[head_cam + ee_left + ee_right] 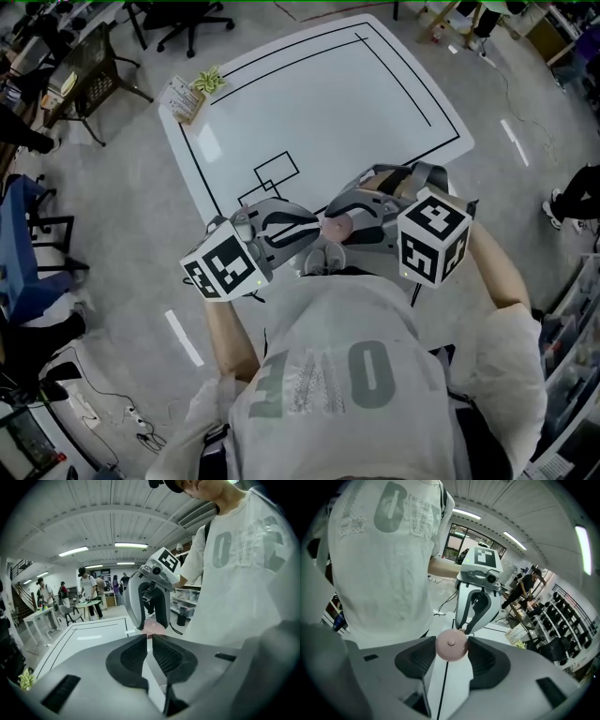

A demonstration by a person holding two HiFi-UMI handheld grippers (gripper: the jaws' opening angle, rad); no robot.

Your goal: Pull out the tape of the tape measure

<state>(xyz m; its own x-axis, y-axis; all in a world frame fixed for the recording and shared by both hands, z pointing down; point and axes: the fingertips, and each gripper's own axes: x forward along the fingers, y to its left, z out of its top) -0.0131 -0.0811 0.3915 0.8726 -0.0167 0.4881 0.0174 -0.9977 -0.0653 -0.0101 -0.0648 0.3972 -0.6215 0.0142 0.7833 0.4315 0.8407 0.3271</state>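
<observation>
One round pink tape measure point(450, 648) is clamped between the jaws of the right tool point(451, 641), before the person's chest. The left tool point(149, 639), the second one, has its jaws together, with the tips at the tape measure.

The tape measure point(451, 644), a small round pale-pink case with a raised centre button, sits gripped at its sides by the right hand-held gripper point(451, 649), in the air over the near edge of the white desk point(309, 103), just at the closed tips of the left hand-held gripper point(149, 638).
</observation>
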